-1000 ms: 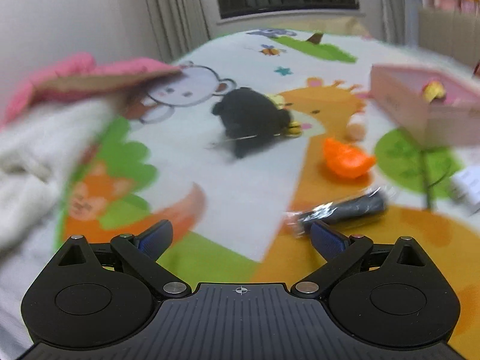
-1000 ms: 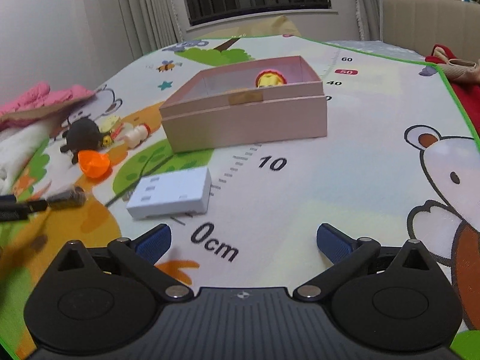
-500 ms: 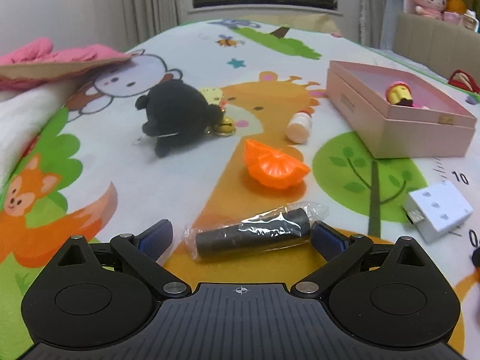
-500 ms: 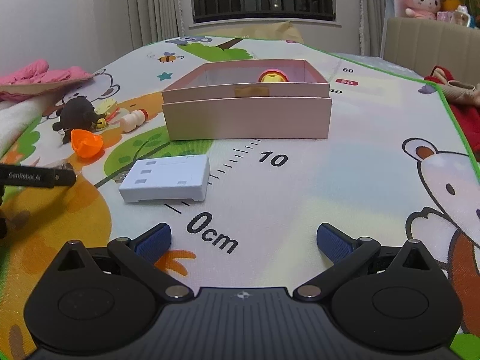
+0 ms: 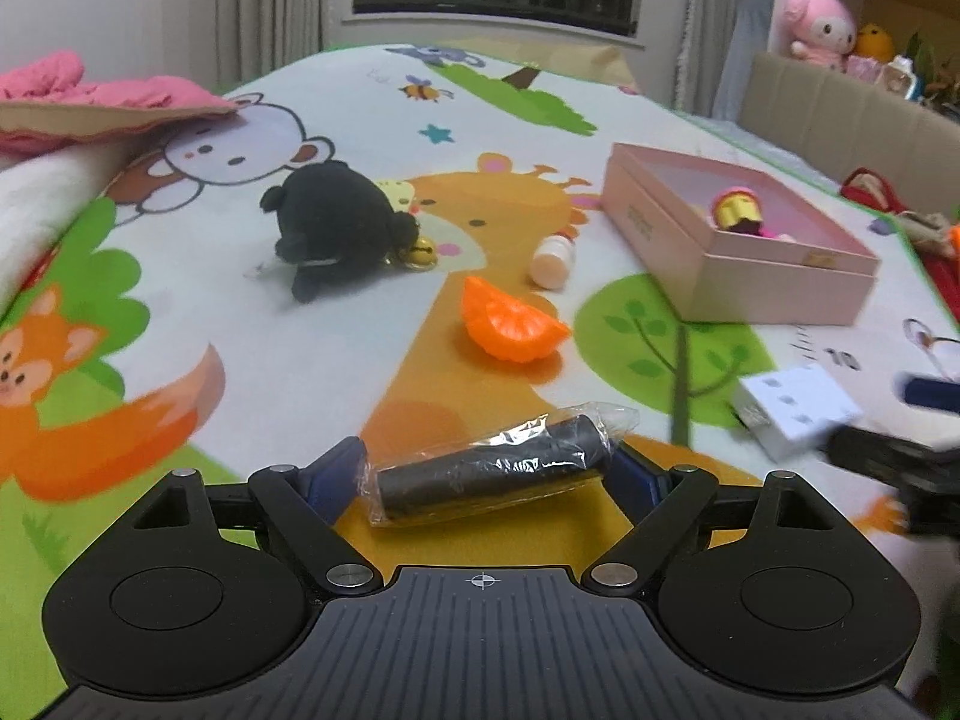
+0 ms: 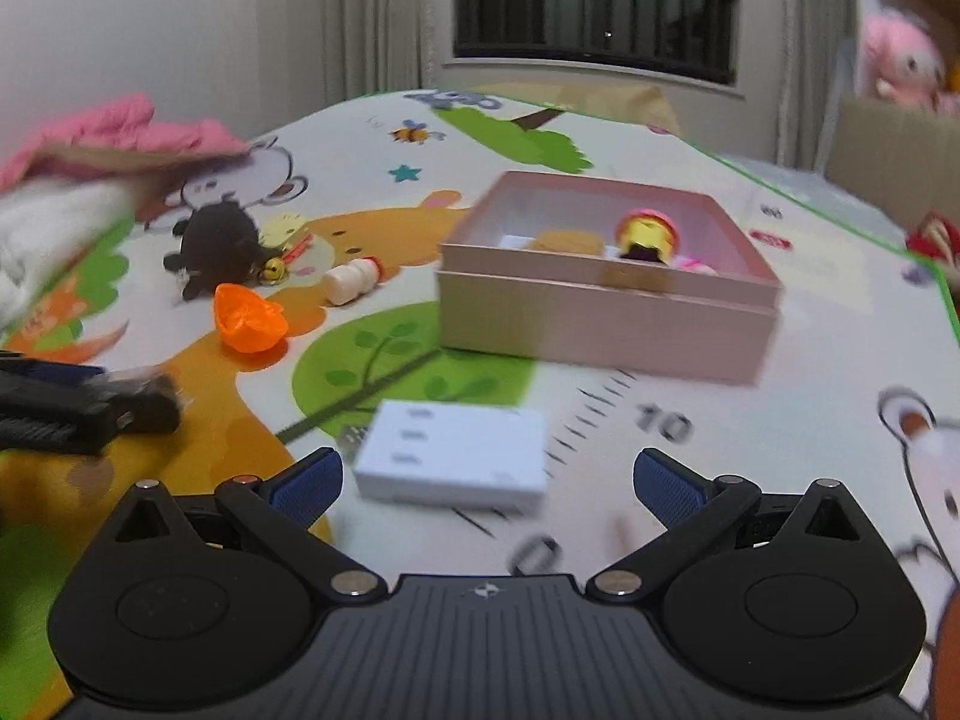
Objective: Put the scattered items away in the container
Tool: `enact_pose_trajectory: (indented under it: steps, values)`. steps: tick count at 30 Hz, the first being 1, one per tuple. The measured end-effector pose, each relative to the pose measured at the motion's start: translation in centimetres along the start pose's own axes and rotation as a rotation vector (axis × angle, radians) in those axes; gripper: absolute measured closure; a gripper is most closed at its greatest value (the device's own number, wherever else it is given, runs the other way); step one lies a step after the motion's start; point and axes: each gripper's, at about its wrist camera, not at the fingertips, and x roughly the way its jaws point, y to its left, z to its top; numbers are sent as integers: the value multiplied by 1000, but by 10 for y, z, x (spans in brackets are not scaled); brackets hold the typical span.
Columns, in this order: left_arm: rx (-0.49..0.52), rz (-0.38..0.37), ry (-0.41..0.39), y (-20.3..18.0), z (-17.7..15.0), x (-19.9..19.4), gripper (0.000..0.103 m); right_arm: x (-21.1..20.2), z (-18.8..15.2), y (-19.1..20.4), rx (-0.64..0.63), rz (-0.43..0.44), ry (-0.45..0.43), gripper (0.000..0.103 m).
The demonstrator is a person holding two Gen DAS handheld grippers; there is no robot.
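Note:
A black roll in clear wrap (image 5: 489,469) lies on the play mat between the fingers of my open left gripper (image 5: 487,471); the blue pads stand at its two ends. A white adapter block (image 6: 453,455) lies just ahead of my open right gripper (image 6: 487,477); it also shows in the left wrist view (image 5: 795,408). The pink box (image 6: 606,306) holds a red-and-gold figure (image 6: 647,234); the box also shows in the left wrist view (image 5: 744,240). Loose on the mat are an orange segment toy (image 5: 510,324), a small white bottle (image 5: 553,259) and a black plush (image 5: 336,225).
A pink cloth (image 5: 90,99) and a white blanket (image 5: 36,204) lie at the mat's left edge. A beige sofa (image 5: 840,114) with plush toys stands behind the box. Red items (image 5: 870,189) lie at the mat's right edge.
My left gripper has closed in on the wrapped roll, which now sits between its fingers. My right gripper has moved forward and left until the white block is between its fingertips.

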Motion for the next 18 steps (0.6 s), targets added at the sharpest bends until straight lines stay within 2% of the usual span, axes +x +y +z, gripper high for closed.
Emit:
enact_pose_trajectory:
  steps: [8, 9, 10, 18]
  values:
    - [-1, -60, 13, 0, -21, -18, 13, 44, 14, 14, 1, -38, 116, 2]
    - [-2, -66, 10, 0, -22, -19, 13, 44, 13, 13, 8, -29, 119, 10]
    - [-2, -73, 8, 0, -22, -20, 13, 42, 13, 12, 11, -15, 122, 11]
    - [36, -123, 6, -16, -25, -27, 13, -1, 4, 9, -58, -10, 86, 11]
